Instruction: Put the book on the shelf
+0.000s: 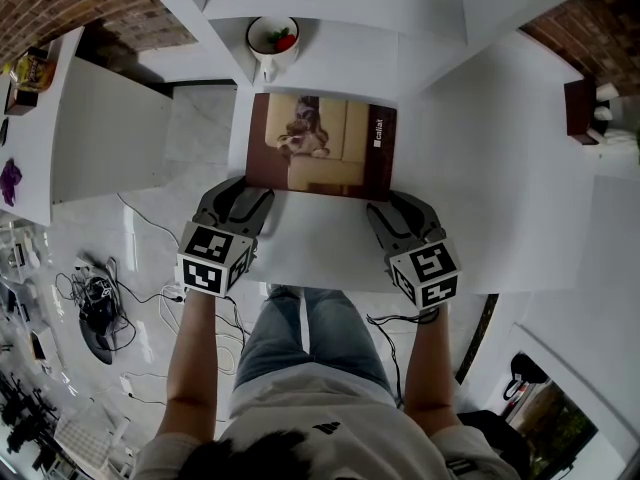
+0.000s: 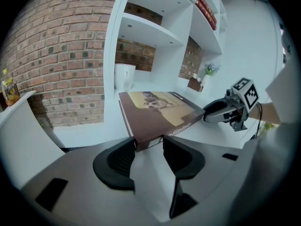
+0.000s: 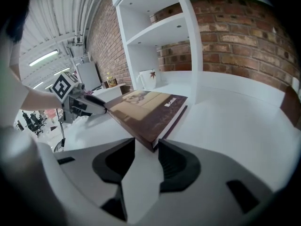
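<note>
A brown hardcover book (image 1: pixel 320 148) with a dog photo on its cover lies flat on the white table (image 1: pixel 500 168), in front of the white shelf unit (image 2: pixel 155 27). My left gripper (image 1: pixel 243 190) is at the book's near left corner, and in the left gripper view that corner of the book (image 2: pixel 157 109) fills the narrow gap between the jaws of my left gripper (image 2: pixel 148 142). My right gripper (image 1: pixel 395 203) holds the near right corner the same way; the right gripper view shows the book (image 3: pixel 146 109) wedged between the jaws of my right gripper (image 3: pixel 146 145).
A white mug (image 1: pixel 272 38) with red fruit inside stands in the shelf's lower bay behind the book. A small brown box (image 1: pixel 580 108) sits at the table's far right. Red books (image 2: pixel 207 11) stand on an upper shelf. Cables (image 1: pixel 100 293) lie on the floor at left.
</note>
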{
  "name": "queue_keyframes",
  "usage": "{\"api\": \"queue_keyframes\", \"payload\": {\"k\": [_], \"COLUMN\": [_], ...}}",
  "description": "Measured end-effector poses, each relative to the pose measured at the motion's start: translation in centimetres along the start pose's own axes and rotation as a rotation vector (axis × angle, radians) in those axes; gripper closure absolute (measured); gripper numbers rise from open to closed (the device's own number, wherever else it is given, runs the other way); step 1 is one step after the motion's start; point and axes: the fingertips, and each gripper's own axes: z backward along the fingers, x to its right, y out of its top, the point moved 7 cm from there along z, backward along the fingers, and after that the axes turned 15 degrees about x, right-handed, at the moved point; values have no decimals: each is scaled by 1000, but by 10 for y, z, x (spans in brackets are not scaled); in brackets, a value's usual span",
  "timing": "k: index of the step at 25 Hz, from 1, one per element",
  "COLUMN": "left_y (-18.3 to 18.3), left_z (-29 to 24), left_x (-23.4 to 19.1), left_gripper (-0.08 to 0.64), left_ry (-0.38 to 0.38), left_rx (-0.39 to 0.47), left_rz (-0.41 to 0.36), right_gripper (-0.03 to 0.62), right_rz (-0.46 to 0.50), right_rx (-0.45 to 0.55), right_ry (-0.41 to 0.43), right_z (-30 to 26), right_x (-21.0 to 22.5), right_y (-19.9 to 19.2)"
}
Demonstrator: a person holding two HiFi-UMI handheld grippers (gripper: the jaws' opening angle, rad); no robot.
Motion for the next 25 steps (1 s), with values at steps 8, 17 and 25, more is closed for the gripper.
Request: {"api": "queue_keyframes", "payload": {"k": [8,17,25], "left_y": [-1,2,9], "left_z": [-1,2,14], "left_x": [1,2,6], "left_gripper": [374,382,396], "left_ry": [7,26,40], "left_rx": [-8,22,65], "left_rz": [-9,-36,-43], "right_gripper": [442,457,472], "right_rz": [37,42,26], "right_rx": [-18,35,99], "right_ry": [-36,-72,-96], "right_z": [-8,-3,7], "right_x": [0,0,-6], "right_y": [3,5,12]}}
